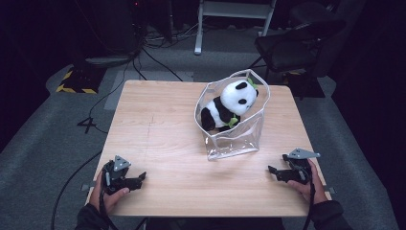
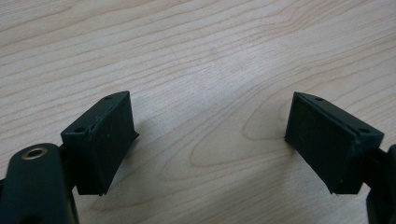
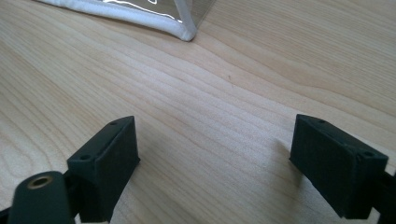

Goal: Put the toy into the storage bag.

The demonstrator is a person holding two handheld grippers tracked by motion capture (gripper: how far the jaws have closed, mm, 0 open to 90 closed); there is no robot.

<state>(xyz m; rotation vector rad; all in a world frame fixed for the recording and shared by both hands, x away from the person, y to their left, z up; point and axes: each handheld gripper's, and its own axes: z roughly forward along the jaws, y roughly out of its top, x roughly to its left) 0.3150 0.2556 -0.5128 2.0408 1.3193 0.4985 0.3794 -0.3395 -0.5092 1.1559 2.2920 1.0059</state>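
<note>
A plush panda (image 1: 229, 106) sits inside a clear bag (image 1: 239, 139) standing toward the far right of the wooden table (image 1: 158, 134), its lower body blurred behind the plastic wall and glare. The left gripper (image 1: 139, 179) rests at the near left edge, jaws spread wide over bare wood, well apart from the bag. The right gripper (image 1: 274, 171) lies at the near right edge, likewise spread and empty; its own view cuts the bag off to one white-trimmed corner (image 3: 184, 32).
</note>
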